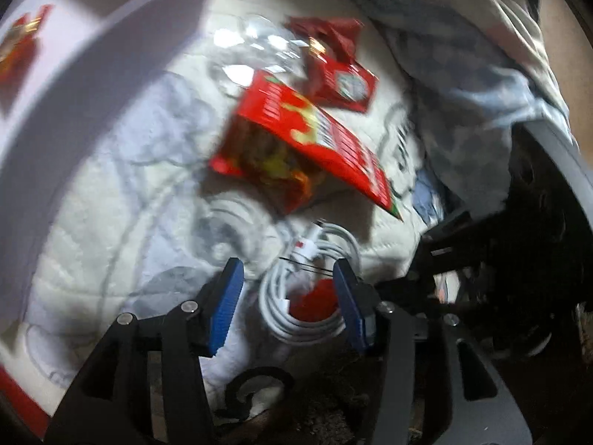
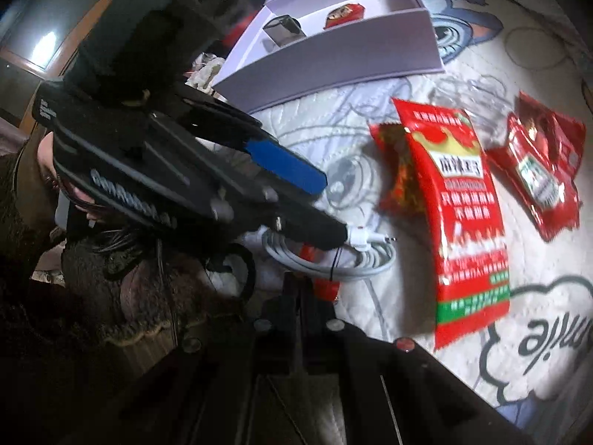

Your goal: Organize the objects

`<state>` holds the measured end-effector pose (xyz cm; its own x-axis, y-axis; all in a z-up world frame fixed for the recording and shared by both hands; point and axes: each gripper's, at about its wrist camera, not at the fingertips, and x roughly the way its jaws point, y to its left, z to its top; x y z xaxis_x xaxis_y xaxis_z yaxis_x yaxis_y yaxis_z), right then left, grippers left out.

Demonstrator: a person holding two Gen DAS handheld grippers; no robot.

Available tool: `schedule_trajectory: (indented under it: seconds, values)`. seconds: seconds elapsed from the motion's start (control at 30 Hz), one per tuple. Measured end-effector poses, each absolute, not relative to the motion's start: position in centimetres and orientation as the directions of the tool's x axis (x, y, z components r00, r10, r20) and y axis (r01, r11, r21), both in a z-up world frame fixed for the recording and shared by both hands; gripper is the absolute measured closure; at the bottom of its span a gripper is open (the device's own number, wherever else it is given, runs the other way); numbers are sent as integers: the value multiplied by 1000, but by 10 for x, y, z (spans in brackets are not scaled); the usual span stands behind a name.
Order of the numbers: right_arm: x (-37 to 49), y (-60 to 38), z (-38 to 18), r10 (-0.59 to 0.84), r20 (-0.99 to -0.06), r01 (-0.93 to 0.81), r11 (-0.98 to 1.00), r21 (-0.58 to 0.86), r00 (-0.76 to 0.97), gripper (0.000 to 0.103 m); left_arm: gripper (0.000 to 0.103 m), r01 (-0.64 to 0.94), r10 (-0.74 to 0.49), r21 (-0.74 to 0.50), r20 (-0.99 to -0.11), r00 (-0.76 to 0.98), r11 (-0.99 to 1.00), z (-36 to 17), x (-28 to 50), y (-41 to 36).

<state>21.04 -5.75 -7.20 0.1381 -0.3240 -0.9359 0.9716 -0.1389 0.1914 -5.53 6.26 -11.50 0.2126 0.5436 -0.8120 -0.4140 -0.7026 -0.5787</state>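
- My left gripper [image 1: 287, 278], black arms with blue ribbed pads, stands with its jaws apart over the coiled white rubbery cable [image 1: 311, 296]; the coil lies between the pads, but the picture is blurred and I cannot tell if a pad touches it.
- The cable is wound in a round bundle with a thin black tie across it; it lies on the white quilted bedcover [image 1: 111, 204], which has soft stitched lines and grey-blue cartoon drawings; something small and red shows through the middle of the coil.
- My right gripper [image 2: 296, 289] is closed, its two dark fingers pressed together; just at their tips there is a small red piece [image 2: 326, 287], and I cannot tell if it is pinched between them.
- Beyond the coil lies the large flat red glossy snack bag with a yellow crown and white print [image 2: 459, 222]; a smaller crinkled red packet with a clear window [image 2: 393, 170] sticks out from under its edge.
- Further away lies a small red shiny sachet with a printed label [image 2: 541, 178]; near it some clear, crumpled plastic wrap [image 1: 255, 52] reflects the light.
- The pale lilac cardboard box [image 2: 333, 63] stands open at the far side, with straight smooth walls; inside it I see a dark square object [image 2: 283, 27] and a small red packet [image 2: 344, 13].
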Motion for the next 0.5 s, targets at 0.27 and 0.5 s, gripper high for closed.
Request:
schedule_trajectory:
  seconds: [0.27,0.5]
  values:
    - [204,-47,-78,-358,-929,936,-288,202,91,102,70,-464,545,-577,-810,217,-672,-118,-48,76]
    - [205,-49,-75,-366,-928,930,-315,191,66,102,91,-461,524,-526,-839,147,-714,-108,-44,59]
